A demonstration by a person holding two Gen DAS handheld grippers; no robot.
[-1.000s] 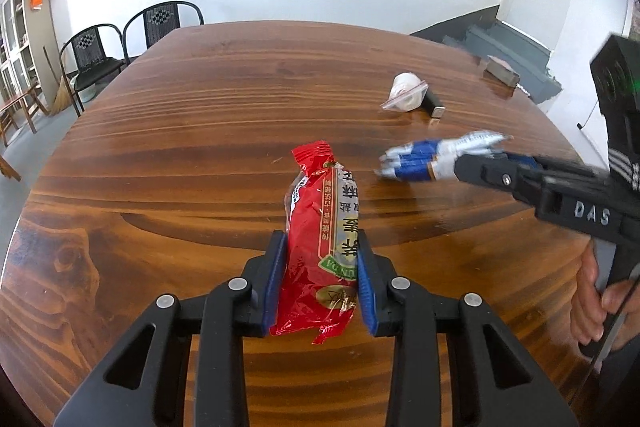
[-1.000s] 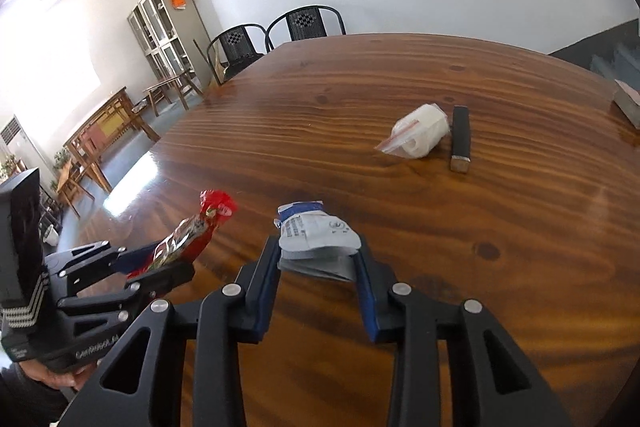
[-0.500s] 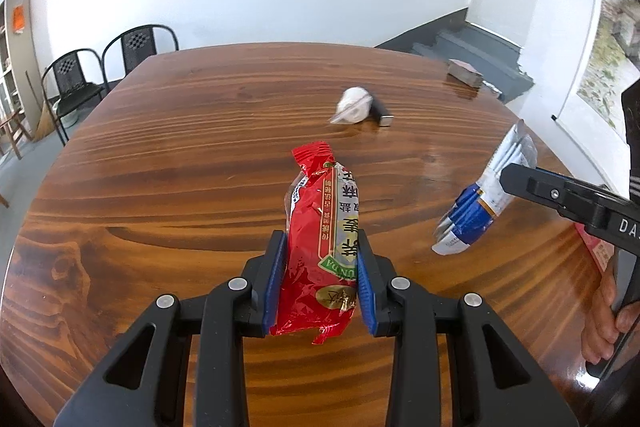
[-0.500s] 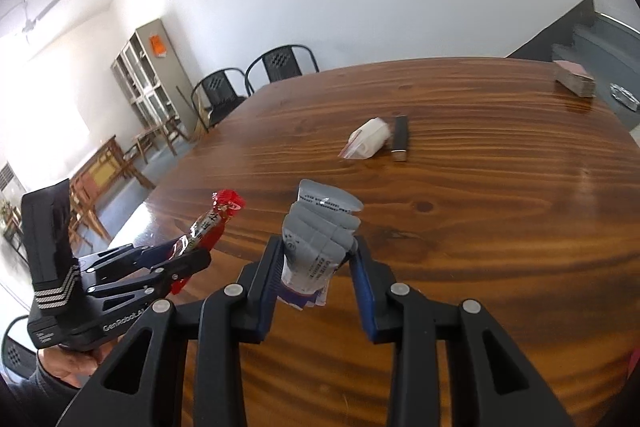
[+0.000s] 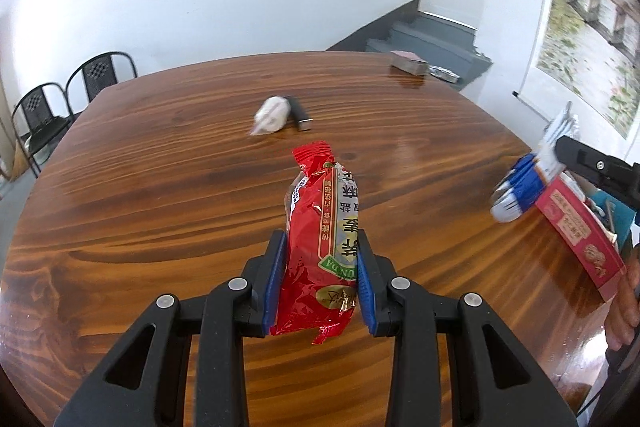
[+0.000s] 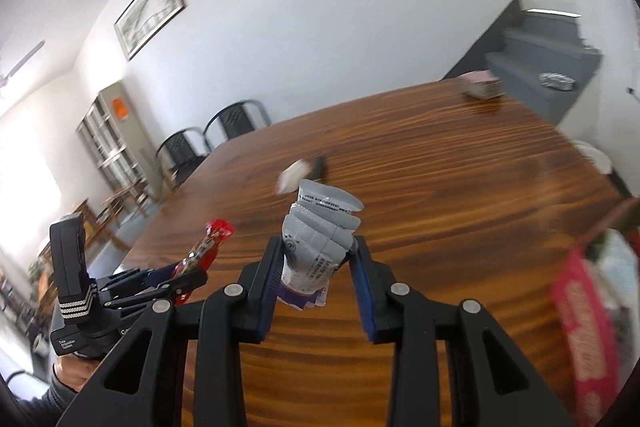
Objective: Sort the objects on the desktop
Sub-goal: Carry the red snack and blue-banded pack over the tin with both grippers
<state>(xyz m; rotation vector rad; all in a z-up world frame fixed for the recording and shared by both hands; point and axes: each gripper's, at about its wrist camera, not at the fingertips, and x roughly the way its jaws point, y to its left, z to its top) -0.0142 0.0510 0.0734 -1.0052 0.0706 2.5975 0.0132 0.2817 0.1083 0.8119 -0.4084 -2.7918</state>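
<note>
Left gripper [image 5: 320,283]: blue pads pressed against both sides of a red snack packet [image 5: 322,247], held upright above the wooden table [image 5: 160,195]; the packet's crimped top stands well past the fingertips.
Right gripper [image 6: 316,275]: jaws narrowed on a bundle of grey-and-blue sachets [image 6: 320,239], fanned at the top; the left pad touches the bundle, while contact at the right pad is harder to tell.
Same bundle, left wrist view: sachets hang over the table's right edge, just above the rim of a red carton [image 5: 580,239].
Red carton: at the table's right edge, open top, contents too blurred to name.
Table middle: a white bagged roll [image 5: 272,115] touching a dark slim bar [image 5: 300,113]; bare wood all around them.
Far right corner: a small flat box [image 5: 408,62] near the edge, apart from everything else.
Open room: wide bare wood between the red packet and the bagged roll, and to the left up to the rounded edge.
Beyond the far left edge: two black chairs [image 5: 68,95] against the wall.
Beyond the far right edge: grey steps [image 5: 432,39].
</note>
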